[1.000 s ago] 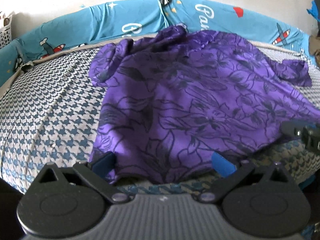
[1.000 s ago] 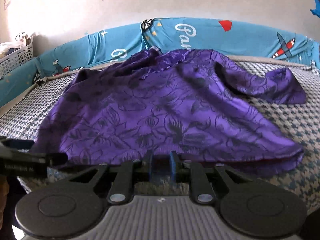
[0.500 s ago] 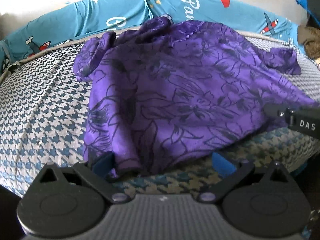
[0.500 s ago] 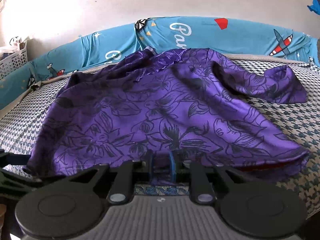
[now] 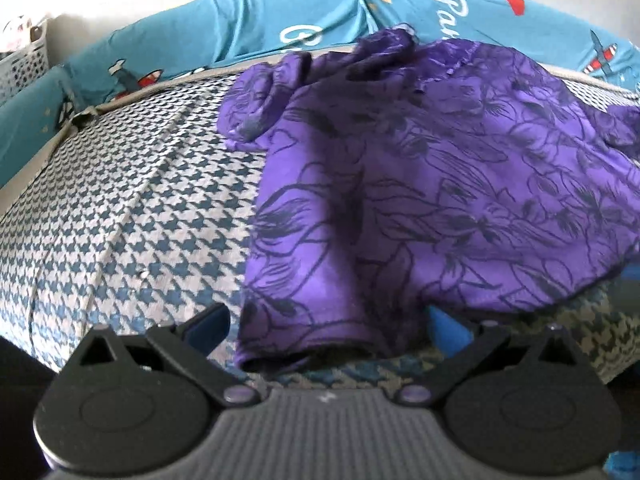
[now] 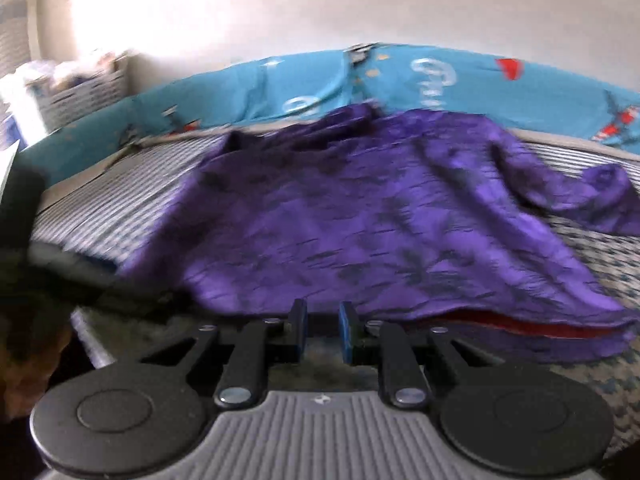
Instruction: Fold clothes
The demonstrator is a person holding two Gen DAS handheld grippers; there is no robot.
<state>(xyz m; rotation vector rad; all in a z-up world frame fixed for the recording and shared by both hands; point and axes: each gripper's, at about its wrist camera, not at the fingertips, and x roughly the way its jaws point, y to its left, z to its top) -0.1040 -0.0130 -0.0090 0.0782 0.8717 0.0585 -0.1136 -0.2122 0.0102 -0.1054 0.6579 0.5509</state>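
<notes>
Left wrist view. The blouse (image 5: pixel 420 184), purple with a dark flower print, lies spread on the bed (image 5: pixel 132 216), collar toward the blue bumper (image 5: pixel 248 28) at the far side, hem toward the near edge. The left gripper (image 5: pixel 326 330) stands wide open. Its two blue pads straddle the near left corner of the hem without pressing it; the cloth lies loose between them. The hem curls up slightly here and shows a dark gap beneath. A white basket (image 5: pixel 24 60) stands far left.

Right wrist view. This picture is blurred. The same blouse (image 6: pixel 380 216) fills the middle, one sleeve (image 6: pixel 592 196) trailing to the right. The right gripper (image 6: pixel 322 330) is set narrow, with a small gap between the pads. The hem edge lies just beyond the fingertips, and no cloth shows in the gap, so it appears to hold nothing. A red lining edge (image 6: pixel 500 328) shows under the hem to the right.

Handling. The fabric looks thin, soft and light, probably slick: it drapes in folds, holds no shape, and is likely to slide on the bed cover (image 6: pixel 608 280) when pulled. Judged best grip points are the two hem corners, one per gripper, pinching both layers together so that the lining is not left behind. A shallow pinch may slip out; a grip on one layer alone may twist the fold.
</notes>
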